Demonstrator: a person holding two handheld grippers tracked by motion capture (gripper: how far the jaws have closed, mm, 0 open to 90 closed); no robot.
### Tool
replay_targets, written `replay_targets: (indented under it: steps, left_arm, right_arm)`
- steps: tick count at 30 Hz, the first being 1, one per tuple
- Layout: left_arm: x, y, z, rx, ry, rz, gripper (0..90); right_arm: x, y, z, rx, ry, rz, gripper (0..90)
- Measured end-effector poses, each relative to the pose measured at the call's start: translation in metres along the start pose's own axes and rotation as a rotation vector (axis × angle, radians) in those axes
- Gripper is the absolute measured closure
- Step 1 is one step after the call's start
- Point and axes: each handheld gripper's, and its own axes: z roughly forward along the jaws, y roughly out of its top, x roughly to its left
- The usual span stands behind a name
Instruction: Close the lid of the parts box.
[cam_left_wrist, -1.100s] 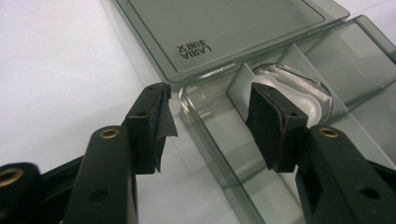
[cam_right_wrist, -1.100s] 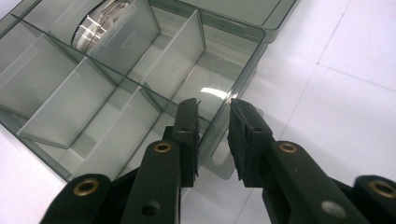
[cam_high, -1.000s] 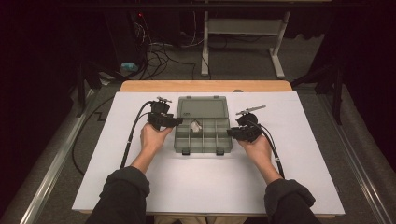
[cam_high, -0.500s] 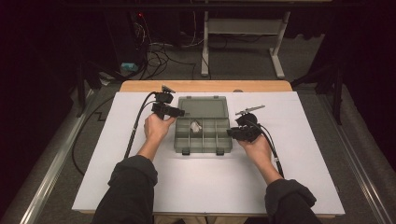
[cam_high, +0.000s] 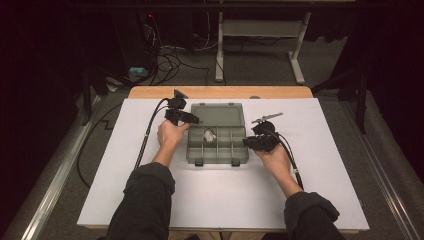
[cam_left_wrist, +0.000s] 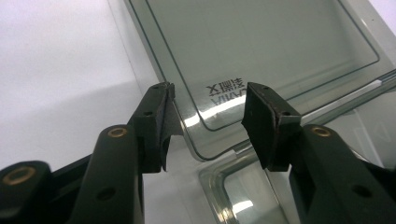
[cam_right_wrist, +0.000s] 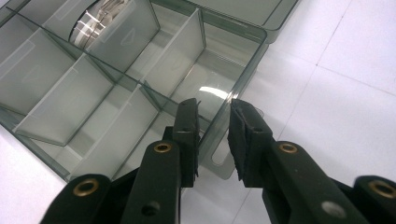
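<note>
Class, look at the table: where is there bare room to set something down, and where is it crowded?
Free: the white table top between the organiser box and the near edge, between the forearms, and the strips outside each hand. Crowded: the box's sides, with the left tongs at its open lid and the right tongs straddling its side wall.

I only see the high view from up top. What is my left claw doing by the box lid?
Observer: The left claw has just been closing a little. The corner of the lid shows in its gap, not pinched.
Operator: And the right claw?
Observer: The right claw is open, with one jaw inside the box and one outside its side wall.
Operator: What's the white blob inside?
Observer: Shiny metal pieces, bunched in one compartment.
</note>
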Motion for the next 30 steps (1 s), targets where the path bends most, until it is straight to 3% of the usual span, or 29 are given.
replay_targets:
  steps: [11,20,30]
  left_arm:
    - [0.009,-0.001,0.008,0.001,-0.046,-0.037,49.1]
    - [0.017,-0.001,0.013,0.018,-0.131,-0.081,47.6]
    - [0.014,-0.002,0.009,-0.003,-0.108,-0.054,49.1]
  right_arm:
    - [0.001,0.001,0.000,0.007,-0.006,-0.002,73.4]
    - [0.001,0.002,0.000,0.010,-0.004,-0.004,73.3]
    - [0.001,0.004,0.000,0.026,-0.005,-0.006,73.3]
